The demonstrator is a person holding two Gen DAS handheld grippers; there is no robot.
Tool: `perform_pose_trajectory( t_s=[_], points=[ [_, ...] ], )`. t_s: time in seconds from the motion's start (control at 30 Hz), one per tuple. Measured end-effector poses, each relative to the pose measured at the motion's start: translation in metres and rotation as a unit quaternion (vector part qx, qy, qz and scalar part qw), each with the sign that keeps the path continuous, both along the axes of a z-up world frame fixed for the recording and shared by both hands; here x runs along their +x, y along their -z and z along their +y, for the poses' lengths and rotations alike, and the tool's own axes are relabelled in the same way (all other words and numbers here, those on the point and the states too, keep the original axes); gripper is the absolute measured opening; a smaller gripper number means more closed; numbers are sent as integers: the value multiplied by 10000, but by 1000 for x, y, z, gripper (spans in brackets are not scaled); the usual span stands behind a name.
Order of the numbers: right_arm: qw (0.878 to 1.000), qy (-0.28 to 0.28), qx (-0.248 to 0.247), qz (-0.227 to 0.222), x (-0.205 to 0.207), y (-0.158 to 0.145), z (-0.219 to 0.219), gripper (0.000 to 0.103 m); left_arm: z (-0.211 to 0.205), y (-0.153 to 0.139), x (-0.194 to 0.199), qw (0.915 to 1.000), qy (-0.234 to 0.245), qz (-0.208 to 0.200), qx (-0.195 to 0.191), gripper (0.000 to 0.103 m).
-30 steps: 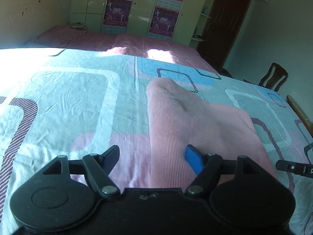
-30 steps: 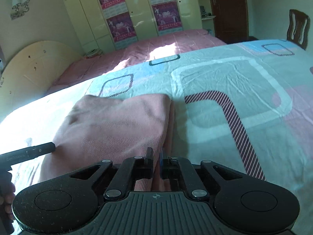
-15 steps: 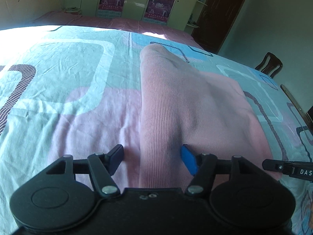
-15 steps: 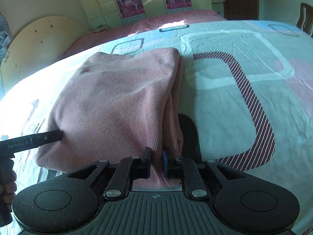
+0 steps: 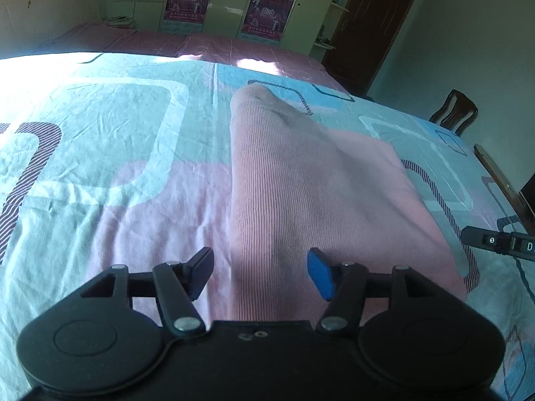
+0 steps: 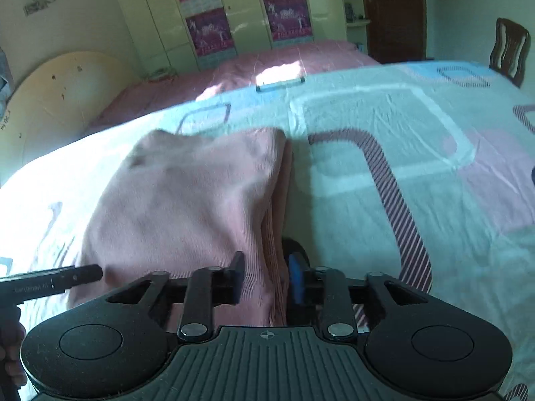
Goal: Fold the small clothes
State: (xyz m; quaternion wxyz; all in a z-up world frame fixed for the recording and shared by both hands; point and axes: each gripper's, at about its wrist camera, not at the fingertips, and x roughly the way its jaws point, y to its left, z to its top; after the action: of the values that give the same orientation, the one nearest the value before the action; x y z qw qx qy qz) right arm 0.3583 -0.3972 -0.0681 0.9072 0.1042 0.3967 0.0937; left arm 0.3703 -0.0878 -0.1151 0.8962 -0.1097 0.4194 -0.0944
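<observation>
The pink garment (image 5: 321,193) lies folded on the bed (image 5: 110,140), on the patterned sheet, nearer to the front edge of the bed than to the far one. The right tongs (image 6: 265,277) have just been opening; the stacked right edge of the garment is between the jaws, but the pads do not press it now. The left tongs (image 5: 260,272) stand half wide and their jaws have opened a little; they straddle the left fold edge, without a grip.

I think the risk is in the withdrawal. If a pad catches the ribbed fabric when the right tongs pull back, the layers could slide apart. The same could happen on the left, where the far corner already bulges up.
</observation>
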Motion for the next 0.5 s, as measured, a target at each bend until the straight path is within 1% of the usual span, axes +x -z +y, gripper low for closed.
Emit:
perform_pose_trajectory(
  t_s=[0.07, 0.13, 0.17, 0.23, 0.3, 0.33, 0.37, 0.4, 0.47, 0.5],
  points=[
    [9998, -14, 87, -161, 11, -4, 10, 37, -3, 0, 6, 10000, -26, -73, 2, 56],
    [9993, -141, -53, -335, 24, -2, 29, 36, -7, 2, 10, 9999, -4, -101, -29, 53],
    [9991, -210, -146, -342, 30, 2, 37, 30, -11, 5, 12, 9999, 14, -96, 25, 53],
    [9984, -350, -394, -202, 41, 17, 51, 15, -14, 13, 15, 10000, 11, 17, 58, 54],
    [9955, -359, -875, -29, 48, 38, 55, 14, -12, 22, 16, 9998, -1, 201, -58, 55],
    [9940, -325, -1038, 80, 51, 51, 51, 0, -11, 23, 16, 9998, 11, 204, -83, 55],
    [9953, -283, -924, 62, 51, 58, 43, 0, -12, 22, 16, 9998, 54, 199, -54, 55],
    [9961, -265, -832, 76, 51, 58, 40, 0, -12, 20, 17, 9997, 78, 209, -47, 54],
    [9956, -329, -879, 78, 51, 55, 42, 0, -8, 13, 20, 9996, 57, 239, -145, 54],
    [9957, -343, -852, 72, 51, 52, 42, 0, -6, 9, 22, 9996, 28, 216, -174, 57]
  ],
)
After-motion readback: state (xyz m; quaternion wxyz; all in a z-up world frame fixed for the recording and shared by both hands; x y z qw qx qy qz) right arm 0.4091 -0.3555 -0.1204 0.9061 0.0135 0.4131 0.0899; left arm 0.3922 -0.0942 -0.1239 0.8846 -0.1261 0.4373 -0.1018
